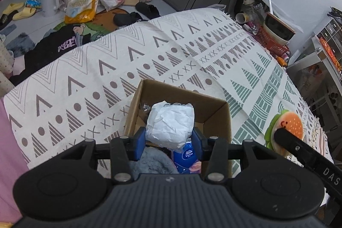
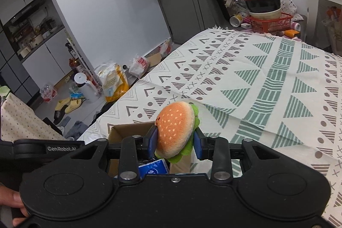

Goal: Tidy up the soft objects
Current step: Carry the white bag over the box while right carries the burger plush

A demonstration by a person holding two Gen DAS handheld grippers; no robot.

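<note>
**Soft objects: both grippers loaded at the cardboard box**

Soft objects under handling are a white crumpled bundle [image 1: 171, 124] and a plush hamburger [image 2: 176, 128].

We note the left gripper [image 1: 168, 140] with its blue pads [image 1: 139, 143] pressed against both sides of the white bundle, which it holds over the open cardboard box [image 1: 215, 119]. The bundle looks like wrinkled paper or plastic wrap; we cannot tell which.

We note the right gripper [image 2: 176, 141] pinching the plush hamburger between its blue pads [image 2: 153, 140], bun and green felt lettuce bulging out above and below. From the left wrist view the hamburger [image 1: 286, 127] sits at 3 o'clock of the box, outside its wall, above the tablecloth.

Box contents, as far as we can see:
- a blue tissue pack [image 1: 188, 158] at the near side, at 6 o'clock, label reading "Vinda";
- a grey fluffy item [image 1: 149, 160] just beside it, at 7 o'clock;
- something small and shiny [image 1: 145, 107] against the far-left wall, too hidden to identify.

The box stands on a patterned cloth [image 1: 85, 87] with brown and green triangles, dots and crosses.

Writing read: "GenRobot.AI" on the left unit's black arm [image 2: 61, 149] in the right wrist view; "DAS" on the right unit's arm [image 1: 310, 160] in the left wrist view. Print on the yellow bag [image 1: 82, 3] on the floor at 11 o'clock is not legible.
</note>
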